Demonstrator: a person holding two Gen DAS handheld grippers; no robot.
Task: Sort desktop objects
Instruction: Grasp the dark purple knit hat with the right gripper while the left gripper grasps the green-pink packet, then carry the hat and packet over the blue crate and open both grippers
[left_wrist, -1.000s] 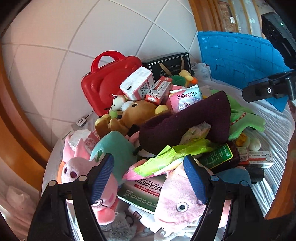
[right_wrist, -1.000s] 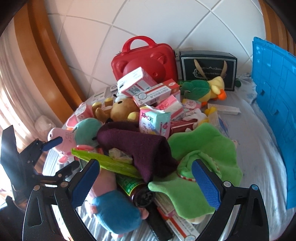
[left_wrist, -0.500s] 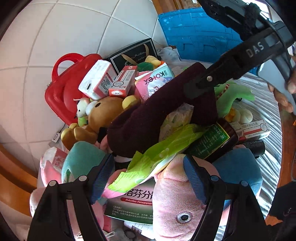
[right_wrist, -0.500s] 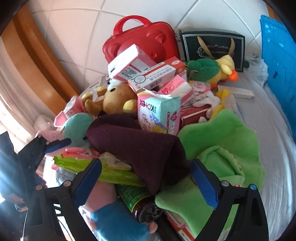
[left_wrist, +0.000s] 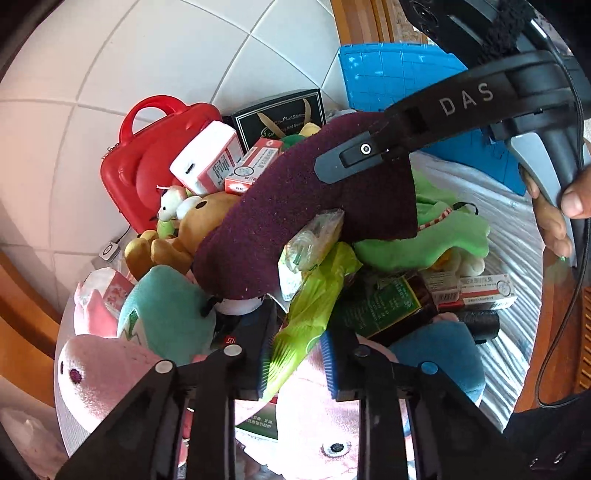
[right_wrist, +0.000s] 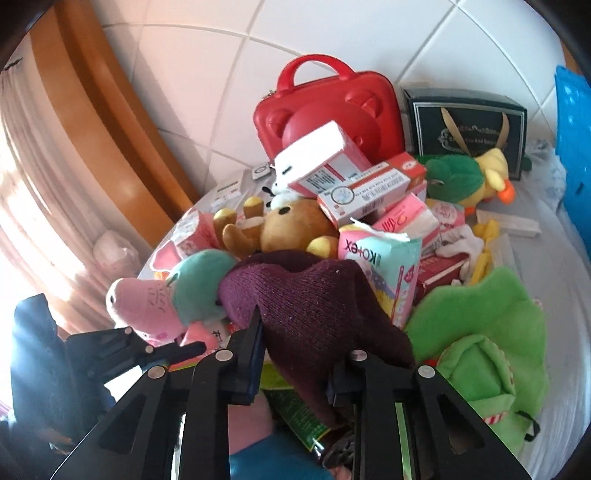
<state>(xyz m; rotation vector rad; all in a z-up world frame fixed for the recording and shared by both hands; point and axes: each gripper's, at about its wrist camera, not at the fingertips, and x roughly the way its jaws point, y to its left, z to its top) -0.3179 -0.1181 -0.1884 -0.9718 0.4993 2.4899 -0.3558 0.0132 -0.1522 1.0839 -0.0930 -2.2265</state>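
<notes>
The purple knit cloth is being pinched by the closing right gripper, the green wrapper by the closing left gripper, mid-table; separating lifts are likely being called for next.

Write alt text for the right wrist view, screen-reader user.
The right gripper is closing on a dark purple knitted cloth draped atop a heap of plush toys, medicine boxes and packets. Behind the heap, a red carry case and a black gift box stand against a white tiled wall, with a green plush at right.
</notes>
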